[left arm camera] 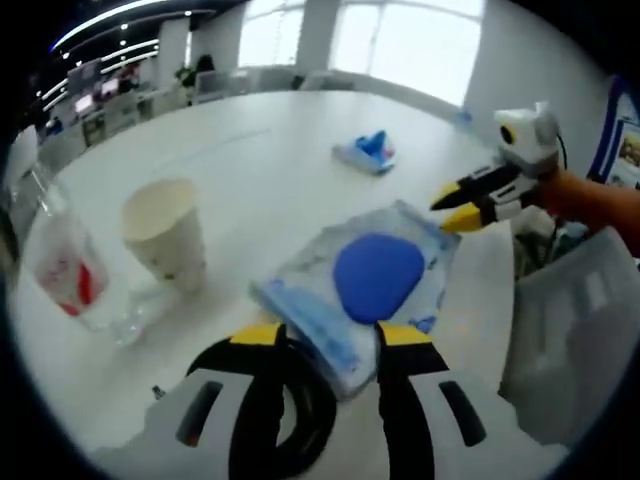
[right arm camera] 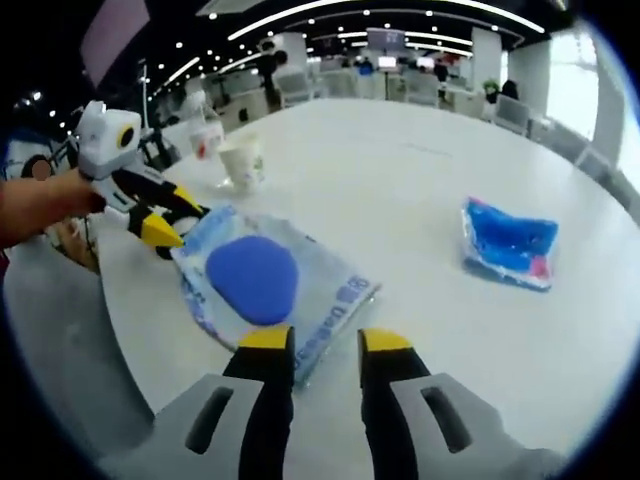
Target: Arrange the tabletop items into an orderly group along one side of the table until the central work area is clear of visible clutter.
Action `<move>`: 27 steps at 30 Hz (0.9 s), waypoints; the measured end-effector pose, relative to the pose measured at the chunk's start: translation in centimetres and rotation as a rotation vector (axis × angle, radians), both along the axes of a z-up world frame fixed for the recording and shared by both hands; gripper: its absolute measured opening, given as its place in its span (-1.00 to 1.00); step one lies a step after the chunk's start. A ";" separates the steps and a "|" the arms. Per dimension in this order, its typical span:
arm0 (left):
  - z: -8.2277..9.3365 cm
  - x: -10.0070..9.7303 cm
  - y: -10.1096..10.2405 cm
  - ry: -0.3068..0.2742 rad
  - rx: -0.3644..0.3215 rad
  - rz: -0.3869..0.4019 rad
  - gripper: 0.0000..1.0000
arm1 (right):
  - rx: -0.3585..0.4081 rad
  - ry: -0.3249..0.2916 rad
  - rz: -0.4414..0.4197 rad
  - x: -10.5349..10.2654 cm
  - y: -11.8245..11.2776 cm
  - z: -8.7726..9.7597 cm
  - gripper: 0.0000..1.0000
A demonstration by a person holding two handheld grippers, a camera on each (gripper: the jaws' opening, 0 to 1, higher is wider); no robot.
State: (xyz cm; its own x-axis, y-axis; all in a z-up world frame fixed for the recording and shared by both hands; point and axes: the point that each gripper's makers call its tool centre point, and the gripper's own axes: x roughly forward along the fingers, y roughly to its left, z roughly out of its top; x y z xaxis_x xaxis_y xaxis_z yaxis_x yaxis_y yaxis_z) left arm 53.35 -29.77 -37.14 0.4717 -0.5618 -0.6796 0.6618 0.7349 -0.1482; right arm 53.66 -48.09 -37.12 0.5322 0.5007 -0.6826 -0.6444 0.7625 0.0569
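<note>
flat blue packet (left arm camera: 372,285) runs lengthwise between both grippers.

The tabletop (left arm camera: 250,170) is showing a smooth white finish with a soft sheen. The flat packet (left arm camera: 360,290) is looking like glossy, crinkled clear plastic film around a matt blue pad. The paper cup (left arm camera: 165,235) is appearing matt cream. The bottle (left arm camera: 65,265) is reading as shiny clear plastic. The small blue pack (right arm camera: 508,243) is glinting like plastic wrap. The jaws are looking like hard plastic, yellow-tipped.
</note>
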 end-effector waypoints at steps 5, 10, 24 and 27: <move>-1.0 -0.3 -0.1 0.020 0.039 -0.008 -0.39 | -0.003 0.013 -0.003 0.0 -0.2 -0.2 -0.60; -1.3 -0.1 0.0 0.027 0.051 -0.003 -0.48 | 0.001 0.036 -0.013 0.0 -0.2 -0.5 -0.61; -1.9 0.4 0.0 0.033 0.078 0.001 -0.62 | -0.033 0.090 0.001 0.0 0.0 -1.9 -0.66; -1.9 0.4 0.0 0.030 0.086 0.000 -0.64 | -0.035 0.098 0.004 0.1 0.0 -2.0 -0.68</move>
